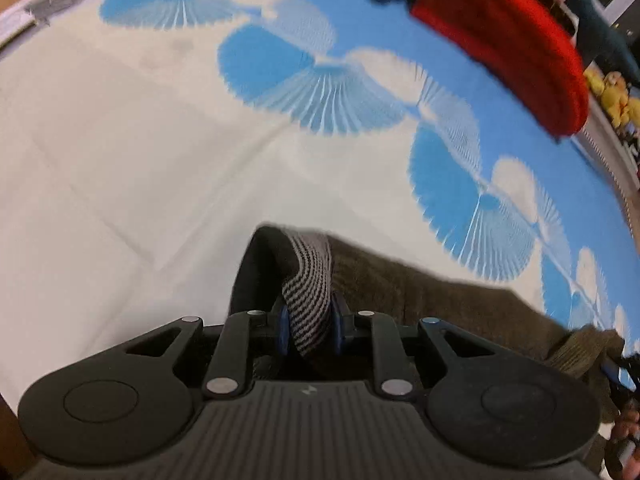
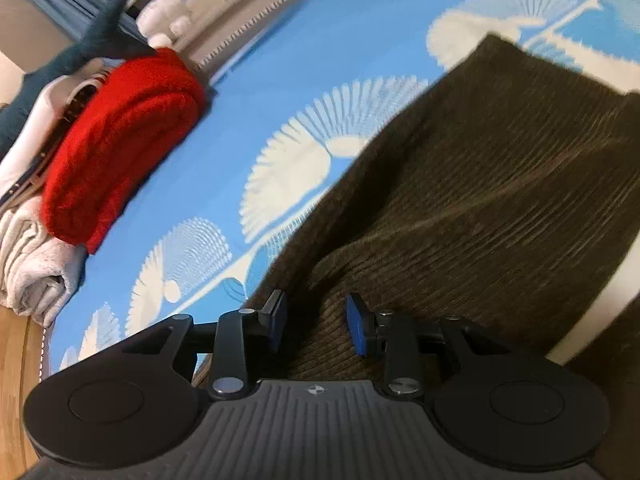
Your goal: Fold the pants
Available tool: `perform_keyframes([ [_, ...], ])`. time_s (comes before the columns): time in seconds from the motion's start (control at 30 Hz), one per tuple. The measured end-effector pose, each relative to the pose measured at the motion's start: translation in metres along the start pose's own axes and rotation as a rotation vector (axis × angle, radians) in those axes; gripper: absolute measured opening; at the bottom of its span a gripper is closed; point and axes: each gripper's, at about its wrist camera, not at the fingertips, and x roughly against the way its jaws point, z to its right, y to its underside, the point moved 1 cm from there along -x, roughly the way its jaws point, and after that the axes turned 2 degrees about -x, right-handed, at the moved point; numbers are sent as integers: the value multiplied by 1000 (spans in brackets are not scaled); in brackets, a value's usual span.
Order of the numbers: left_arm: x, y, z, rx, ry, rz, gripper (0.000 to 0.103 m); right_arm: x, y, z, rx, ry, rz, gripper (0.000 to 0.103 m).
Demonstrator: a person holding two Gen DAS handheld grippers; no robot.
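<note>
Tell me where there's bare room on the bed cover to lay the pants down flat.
Free: the plain cream stretch of the bed cover, ahead-left of the left gripper, and the blue fan-print band beyond. Crowded: the far edge, with the red folded cloth and folded white cloth.

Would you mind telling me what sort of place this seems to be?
Probably a bedroom: a blue-and-white patterned bedspread, folded laundry including a red knit, and stuffed toys along the edge.

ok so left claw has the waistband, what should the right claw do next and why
Probably close the right claw on the brown corduroy pants. Its pads stand apart over a raised fold of the fabric, gripping nothing, while the left claw is shut on the striped waistband. Folding likely needs both ends held.
</note>
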Motion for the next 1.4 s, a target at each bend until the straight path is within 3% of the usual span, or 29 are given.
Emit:
perform_keyframes([
  [0.23, -15, 8, -11, 29, 20, -98, 31, -30, -2, -12, -31, -69, -1, 38],
  [0.33, -21, 9, -11, 27, 23, -124, 31, -40, 1, -16, -4, -24, -6, 38],
  [0.4, -21, 8, -9, 12, 12, -119, 27, -41, 2, -14, -4, -11, -7, 21],
  [0.47, -16, 7, -5, -8, 9, -93, 25, -36, -1, -15, -3, -9, 12, 16],
  [0.57, -1, 3, 0, -40, 19, -30, 23, -14, -3, -22, 24, -12, 54, 6],
  [0.87, 55, 9, -15, -15, 81, 118, 22, 101, 8, -25, 147, 3, 70, 5],
  [1.0, 69, 18, -29, -59, 39, 134, 22, 158, 49, -13, 281, 87, -59, 5],
  [1.1, 51, 25, -33, -138, -58, 7, 24, 163, 97, 15, 435, 120, -320, 7],
  [1.17, 38, 29, -36, -132, -97, -70, 28, 159, 113, 42, 426, 133, -455, 7],
  [1.2, 38, 28, -37, -119, -107, -66, 32, 162, 110, 49, 426, 135, -441, 8],
  [1.27, 47, 22, -34, -115, -124, -3, 35, 173, 93, 54, 425, 118, -332, 8],
  [1.4, 58, 15, -27, -94, -201, 95, 41, 185, 57, 75, 262, 91, -151, 10],
])
